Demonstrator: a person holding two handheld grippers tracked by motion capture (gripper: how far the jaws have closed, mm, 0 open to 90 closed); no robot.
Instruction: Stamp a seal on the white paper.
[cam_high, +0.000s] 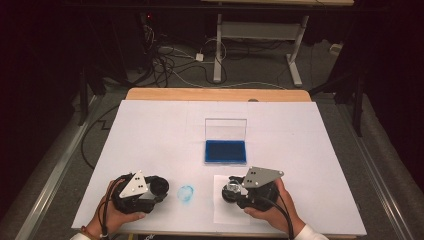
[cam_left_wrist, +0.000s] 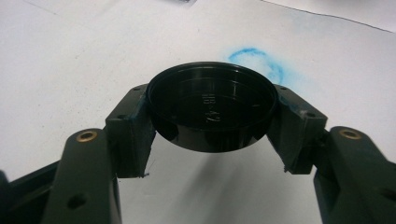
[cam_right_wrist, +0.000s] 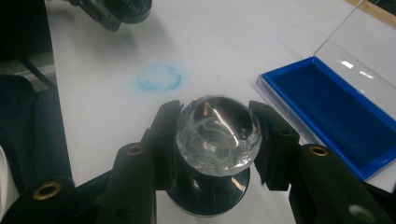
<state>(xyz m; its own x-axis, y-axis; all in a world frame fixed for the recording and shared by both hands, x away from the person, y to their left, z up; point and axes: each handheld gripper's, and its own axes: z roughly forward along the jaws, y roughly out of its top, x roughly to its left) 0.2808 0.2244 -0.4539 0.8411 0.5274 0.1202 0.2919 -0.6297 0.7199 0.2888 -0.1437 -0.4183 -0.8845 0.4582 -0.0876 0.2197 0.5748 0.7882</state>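
Holding a clear-knobbed stamp (cam_right_wrist: 217, 140) clamped in the right gripper (cam_right_wrist: 215, 144), base down over a paper sheet (cam_high: 220, 210), seemingly for printing; left gripper (cam_left_wrist: 212, 116) is gripping its black cap (cam_left_wrist: 212, 112) aside; open ink pad (cam_right_wrist: 336, 112) is lying just beyond.

Grippers: two, left gripper (cam_high: 159, 186) and right gripper (cam_high: 231, 191). Black round cap (cam_left_wrist: 212, 112): one. Clear faceted knob stamp (cam_right_wrist: 217, 134): one. Blue ink pad case (cam_high: 225, 151): one, lid up. Blue ring stain (cam_high: 186, 193) on sheet: one. White paper slip (cam_high: 220, 212): one. Table (cam_high: 150, 130): one.
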